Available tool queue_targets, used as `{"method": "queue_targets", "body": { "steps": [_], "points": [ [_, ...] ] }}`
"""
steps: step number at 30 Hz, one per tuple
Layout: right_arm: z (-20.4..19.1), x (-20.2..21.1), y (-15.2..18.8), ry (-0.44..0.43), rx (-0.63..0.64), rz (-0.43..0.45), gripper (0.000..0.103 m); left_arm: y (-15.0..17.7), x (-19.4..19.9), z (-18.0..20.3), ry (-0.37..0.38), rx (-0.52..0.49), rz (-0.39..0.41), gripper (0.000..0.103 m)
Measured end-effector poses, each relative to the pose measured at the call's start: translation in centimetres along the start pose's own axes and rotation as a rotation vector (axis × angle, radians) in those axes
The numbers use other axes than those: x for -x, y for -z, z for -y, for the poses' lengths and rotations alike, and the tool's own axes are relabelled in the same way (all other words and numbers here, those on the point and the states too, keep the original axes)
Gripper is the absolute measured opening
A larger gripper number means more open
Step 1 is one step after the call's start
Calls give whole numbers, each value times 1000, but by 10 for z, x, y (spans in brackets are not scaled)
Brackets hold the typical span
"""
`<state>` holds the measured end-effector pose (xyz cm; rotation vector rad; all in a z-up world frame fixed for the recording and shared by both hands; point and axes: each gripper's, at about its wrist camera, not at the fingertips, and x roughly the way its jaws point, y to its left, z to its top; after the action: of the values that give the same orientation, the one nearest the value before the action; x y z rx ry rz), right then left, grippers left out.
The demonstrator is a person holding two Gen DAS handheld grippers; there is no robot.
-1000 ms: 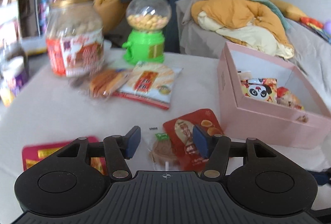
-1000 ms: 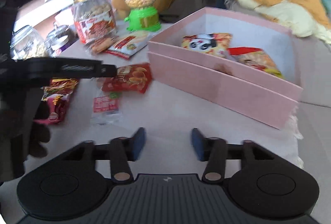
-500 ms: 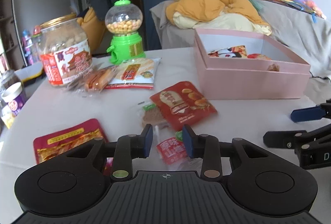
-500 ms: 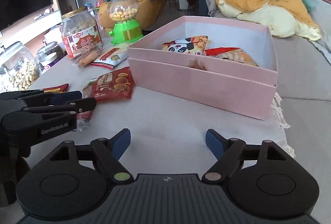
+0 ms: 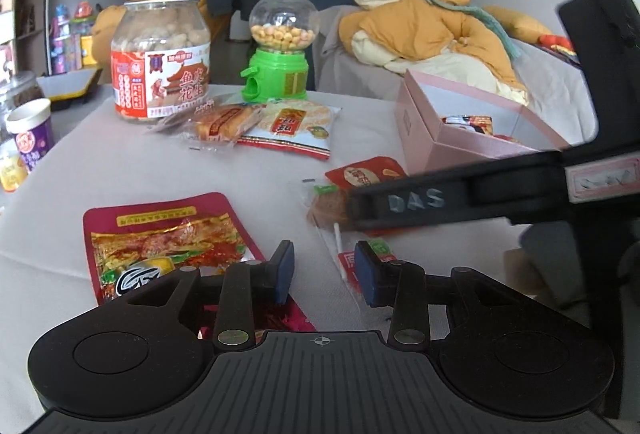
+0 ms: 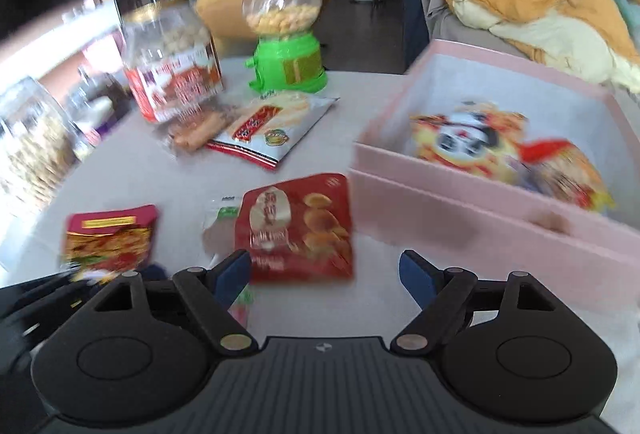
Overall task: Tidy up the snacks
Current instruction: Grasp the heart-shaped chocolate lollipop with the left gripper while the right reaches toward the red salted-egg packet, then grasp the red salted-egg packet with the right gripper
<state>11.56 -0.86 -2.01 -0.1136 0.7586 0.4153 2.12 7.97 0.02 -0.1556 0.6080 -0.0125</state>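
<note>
With both the right gripper (image 6: pixel 325 270) and the left gripper (image 5: pixel 324 272) open and empty, lower the right one squarely over the red snack packet (image 6: pixel 298 230), which lies just near-left of the pink box (image 6: pixel 460 230), and pinch its near edge.

1. The box (image 6: pixel 472 222) right of the right claw is pale pink.
2. A packet (image 6: pixel 466 137) inside it shows a black-and-white panda on orange.
3. The pouch (image 6: pixel 298 230) ahead of that claw is red with golden biscuits.
4. The dispenser (image 5: pixel 280 49) far ahead is bright green, with a clear globe of yellow balls.
5. The jar (image 5: pixel 160 53) has a gold lid and a red-and-white label.
6. The bag (image 5: pixel 160 238) beside the left claw is maroon with a yellow strip.
</note>
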Motion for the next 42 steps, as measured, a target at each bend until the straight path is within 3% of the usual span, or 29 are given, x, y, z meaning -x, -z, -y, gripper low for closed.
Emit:
{"method": "queue_targets", "body": {
  "steps": [2,3,5,7,11,15,21,25,29,32,35,38,42],
  "points": [
    [-6,-1,-3,-13,-9,-8,77,0,1,-4,15,21,3,40],
    [-7,2,-3,-31,-8,-17,67,1,1,-6,24,33,4,40],
    [-7,10,1,-35,15,-44,67,1,0,-9,35,48,0,41],
    [1,22,10,-63,18,-35,66,1,0,-3,38,18,-3,48],
    [32,53,28,-115,-68,-30,60,1,-2,9,-24,-45,-6,44],
    [52,81,51,-40,-42,13,60,2,-2,6,-18,-37,-6,44],
    [73,104,79,74,-62,63,62,1,-2,2,-2,-14,-5,44],
    [79,106,94,56,-72,106,76,-3,-5,3,-15,11,-11,44],
    [82,104,98,34,-86,101,76,-17,-20,9,-52,41,-22,44],
    [82,104,100,42,-90,100,77,-27,-33,14,-65,36,-36,49],
    [83,103,100,50,-105,103,82,-38,-48,25,-104,-3,-74,51],
    [83,97,98,49,-101,70,85,-34,-59,40,-157,-125,-63,53],
    [75,94,98,77,-68,59,88,-29,-53,36,-125,-124,-52,46]
  ]
}}
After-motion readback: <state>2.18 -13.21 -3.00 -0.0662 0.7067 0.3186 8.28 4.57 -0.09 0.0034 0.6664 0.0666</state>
